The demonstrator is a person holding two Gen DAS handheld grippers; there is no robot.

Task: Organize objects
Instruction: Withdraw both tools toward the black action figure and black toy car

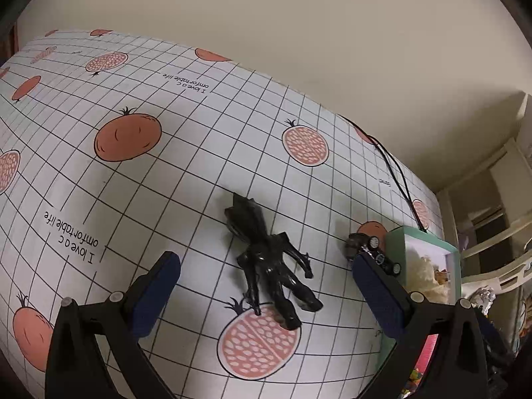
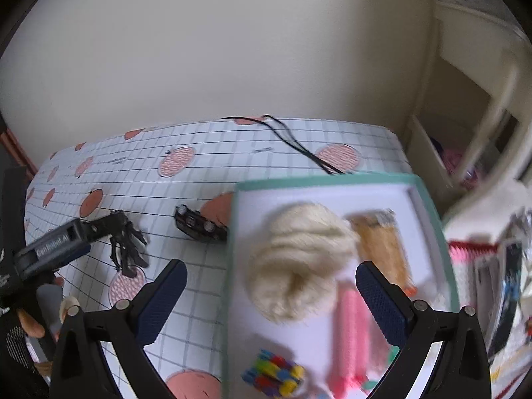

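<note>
Both of my grippers are spread wide and hold nothing: my left gripper point(image 1: 266, 286) hangs over a black toy figure point(image 1: 271, 262) that lies flat on the worktop point(image 1: 186, 179), between its dark-blue padded fingers point(image 1: 156, 294) without touching them. My right gripper point(image 2: 271, 299) hovers over the near part of an open mint-green box point(image 2: 429, 206) at the worktop's right end; that view is blurred. Inside the box I see a cream ball of yarn point(image 2: 299, 259), an orange packet point(image 2: 382, 242), a pink item point(image 2: 352, 329) and a small multicoloured thing point(image 2: 274, 374). A small black toy car point(image 2: 199, 224) sits just left of the box, near the figure. A white gridded cloth printed with orange pomegranates covers the worktop, and a thin black cable point(image 2: 299, 144) crosses its far edge. Behind is a plain cream wall point(image 1: 299, 16); to the right stand pale shelves point(image 2: 465, 99) with clutter.
</note>
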